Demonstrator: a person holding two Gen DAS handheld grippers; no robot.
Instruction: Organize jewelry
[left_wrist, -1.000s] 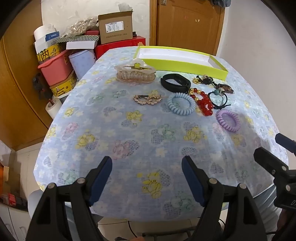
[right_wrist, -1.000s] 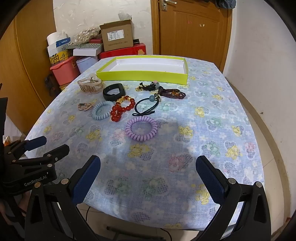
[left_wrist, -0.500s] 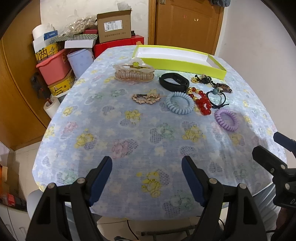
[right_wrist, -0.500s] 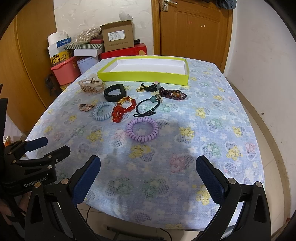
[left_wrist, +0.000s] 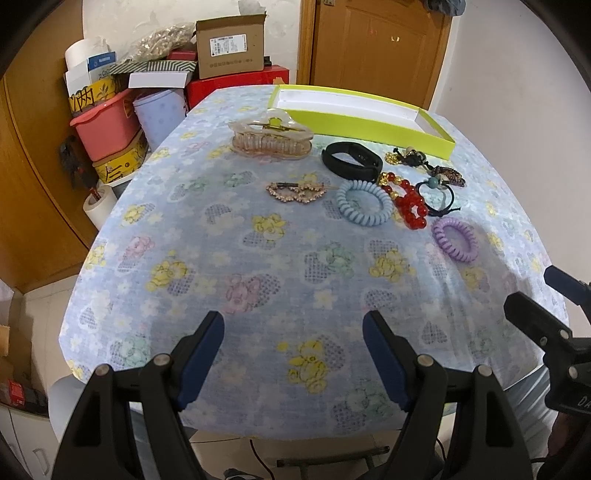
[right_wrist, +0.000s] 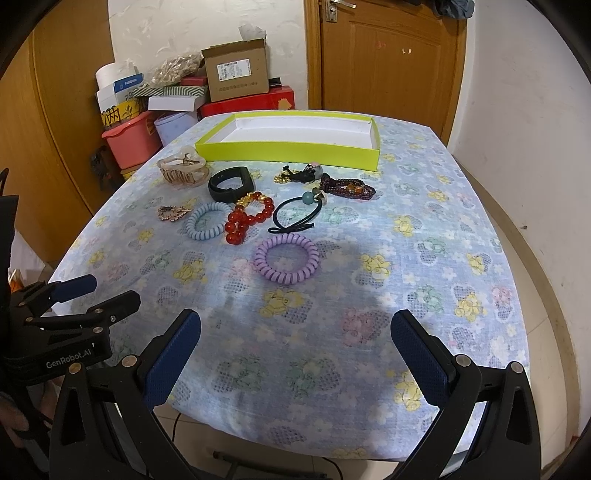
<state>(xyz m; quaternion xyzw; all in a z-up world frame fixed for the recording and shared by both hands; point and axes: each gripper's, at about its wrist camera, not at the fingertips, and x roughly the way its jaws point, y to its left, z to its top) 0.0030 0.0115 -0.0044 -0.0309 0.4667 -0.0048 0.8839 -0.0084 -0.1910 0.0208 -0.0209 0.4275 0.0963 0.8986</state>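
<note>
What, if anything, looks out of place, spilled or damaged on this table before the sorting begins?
Nothing looks spilled or damaged. The only untidiness is the job itself: the yellow-green tray sits empty while every piece, from the purple coil tie to the clear claw clip, lies loose on the tablecloth. Both grippers are open.

Empty lime-green tray sits at the table's far end. Coil ties, red beads, black band, claw clip all loose just in front.

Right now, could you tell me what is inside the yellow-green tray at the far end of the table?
The yellow-green tray shows only a bare white floor; no jewelry is in it yet. Its near wall hides a thin strip of floor just behind it.
</note>
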